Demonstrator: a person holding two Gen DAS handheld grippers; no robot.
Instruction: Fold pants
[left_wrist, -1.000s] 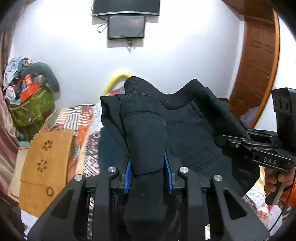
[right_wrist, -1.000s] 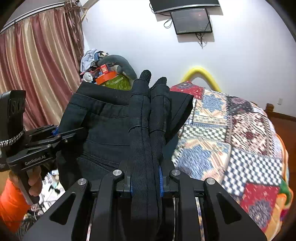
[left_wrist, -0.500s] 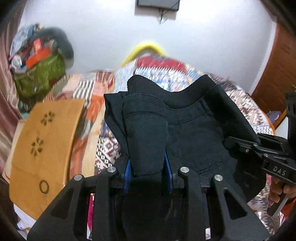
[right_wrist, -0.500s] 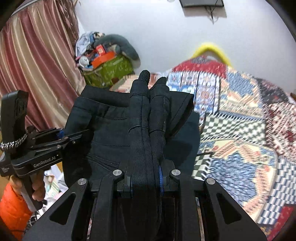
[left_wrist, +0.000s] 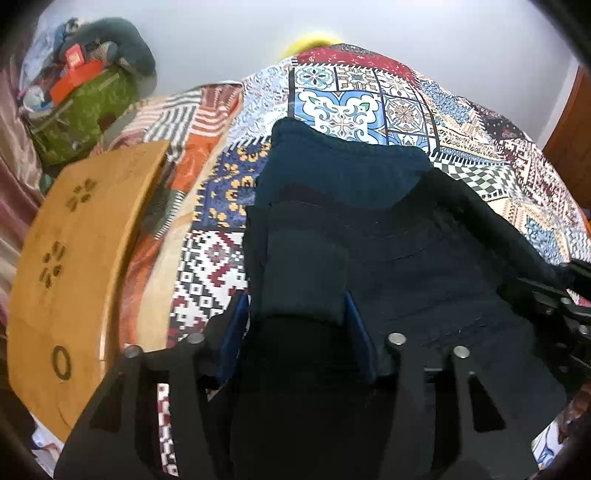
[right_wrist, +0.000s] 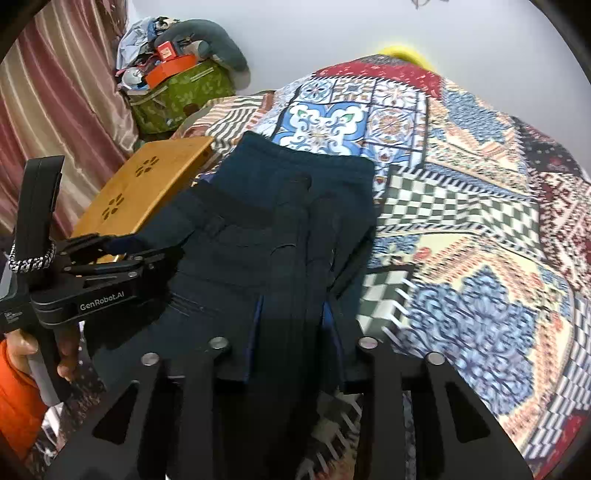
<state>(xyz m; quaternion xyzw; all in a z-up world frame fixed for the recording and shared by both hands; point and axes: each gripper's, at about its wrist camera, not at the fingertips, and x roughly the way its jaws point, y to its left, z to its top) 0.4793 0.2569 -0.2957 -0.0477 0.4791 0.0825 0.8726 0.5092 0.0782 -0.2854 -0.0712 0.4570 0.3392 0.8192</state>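
Observation:
The dark navy pants (left_wrist: 406, 258) lie folded on the patchwork quilt (left_wrist: 369, 92), their far edge (right_wrist: 295, 162) flat on the bed. My left gripper (left_wrist: 297, 325) points down at the near left part; its jaws are opening, and a thick fold of fabric still sits between the blue pads (left_wrist: 236, 332). My right gripper (right_wrist: 291, 325) is at the near right part, its jaws also opening around a bunched fold. In the right wrist view the left gripper (right_wrist: 147, 254) shows from the side at the pants' left edge, held by a hand (right_wrist: 22, 347).
A wooden board (left_wrist: 74, 258) lies on the bed left of the pants. A green bag (right_wrist: 177, 96) piled with clutter stands by the wall, beside a pink curtain (right_wrist: 55, 92). The quilt (right_wrist: 461, 221) stretches away to the right.
Both grippers have come down with the pants, from hanging in the air to lying on the quilt. The pads of both have spread apart around the fabric.

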